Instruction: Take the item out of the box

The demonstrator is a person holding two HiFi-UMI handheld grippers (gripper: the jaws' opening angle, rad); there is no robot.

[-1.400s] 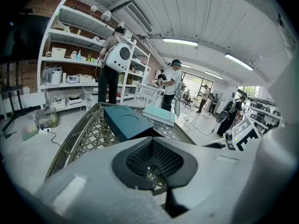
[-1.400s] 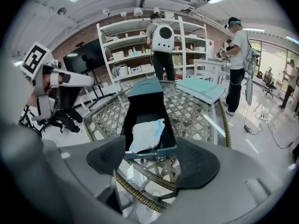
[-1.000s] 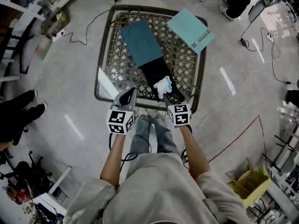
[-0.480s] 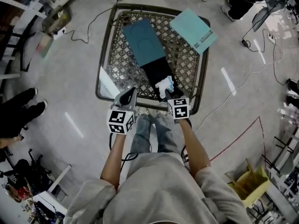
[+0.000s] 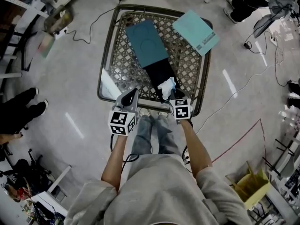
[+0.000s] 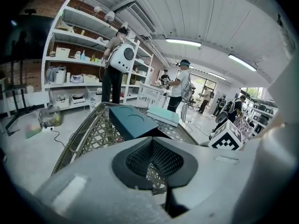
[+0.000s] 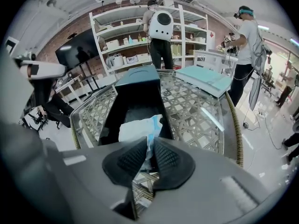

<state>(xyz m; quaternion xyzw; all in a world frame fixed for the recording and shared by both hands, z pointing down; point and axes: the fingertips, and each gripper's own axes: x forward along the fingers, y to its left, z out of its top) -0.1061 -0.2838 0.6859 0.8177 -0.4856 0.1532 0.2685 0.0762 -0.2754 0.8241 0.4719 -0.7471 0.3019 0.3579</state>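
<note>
A long dark box [image 5: 157, 74] lies open on the glass-topped wicker table [image 5: 105, 69], its teal cover [image 5: 146, 43] slid toward the far end. A white and blue packet [image 5: 167, 86] sits in the near end of the box. My right gripper [image 5: 174, 97] reaches into that end. In the right gripper view its jaws have just been closing, and the pads [image 7: 132, 160] now pinch the packet [image 7: 138, 127] between them. My left gripper [image 5: 129, 96] hovers at the table's near edge, left of the box [image 6: 133, 122], shut and holding nothing.
A flat light teal box [image 5: 196, 32] lies on the table's far right corner. Cables trail over the floor around the table. People stand by the shelves beyond it, and a yellow bin [image 5: 251, 184] stands at the lower right.
The right gripper moved slightly forward onto the packet and its jaws closed from wide open to pinching it. The left gripper stayed put.
</note>
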